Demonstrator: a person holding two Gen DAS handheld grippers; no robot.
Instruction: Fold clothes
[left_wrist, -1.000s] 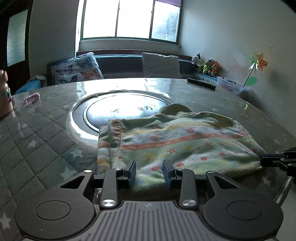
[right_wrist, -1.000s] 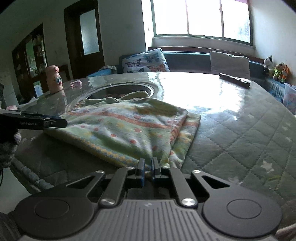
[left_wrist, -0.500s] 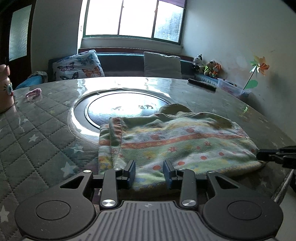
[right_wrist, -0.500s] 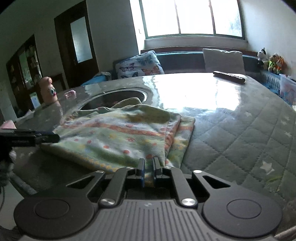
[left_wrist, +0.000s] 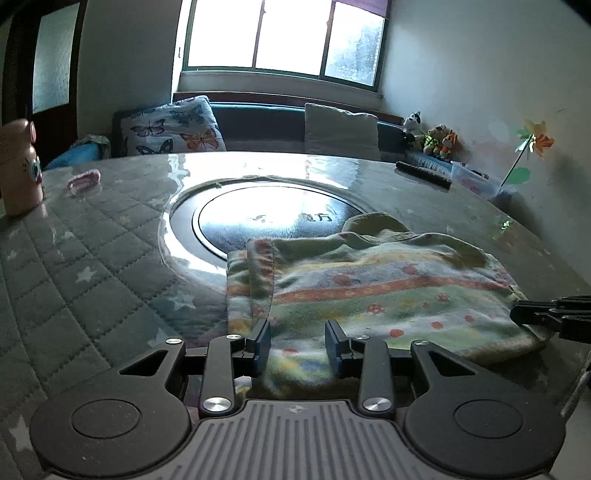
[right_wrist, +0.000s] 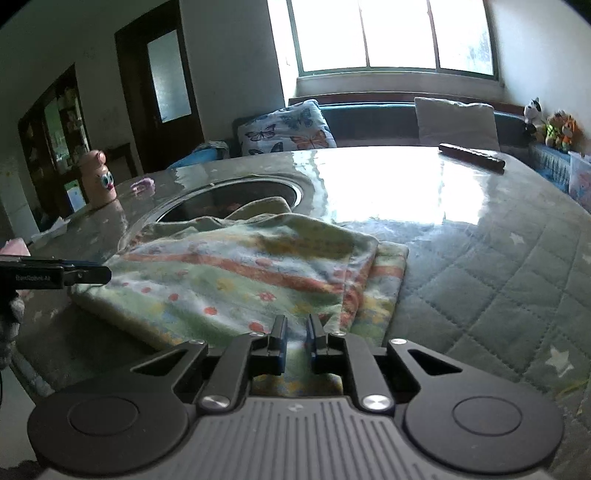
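Note:
A folded fleece garment (left_wrist: 369, 288), pale green with orange stripes and dots, lies flat near the table's front edge. My left gripper (left_wrist: 297, 343) stands open at its near left corner, the cloth lying slack between and below the fingers. Seen from the right wrist, the garment (right_wrist: 240, 273) shows its folded edge on the right side. My right gripper (right_wrist: 295, 339) is at the near hem, its jaws opening with a narrow gap between the pads and cloth showing in that gap. Each gripper also shows in the other's view: right gripper (left_wrist: 554, 317), left gripper (right_wrist: 74, 275).
The table wears a quilted grey-green cover (left_wrist: 92, 258) with a round glass inset (left_wrist: 258, 218) behind the garment. A pink bottle (left_wrist: 16, 166) and a small pink thing (left_wrist: 84, 180) stand at far left, a dark remote (left_wrist: 423, 174) at far right. A sofa with cushions lies beyond.
The right gripper's pads, earlier nearly touching on the hem, have parted a little, and that hand has shifted slightly sideways. The left gripper and the garment have stayed put.

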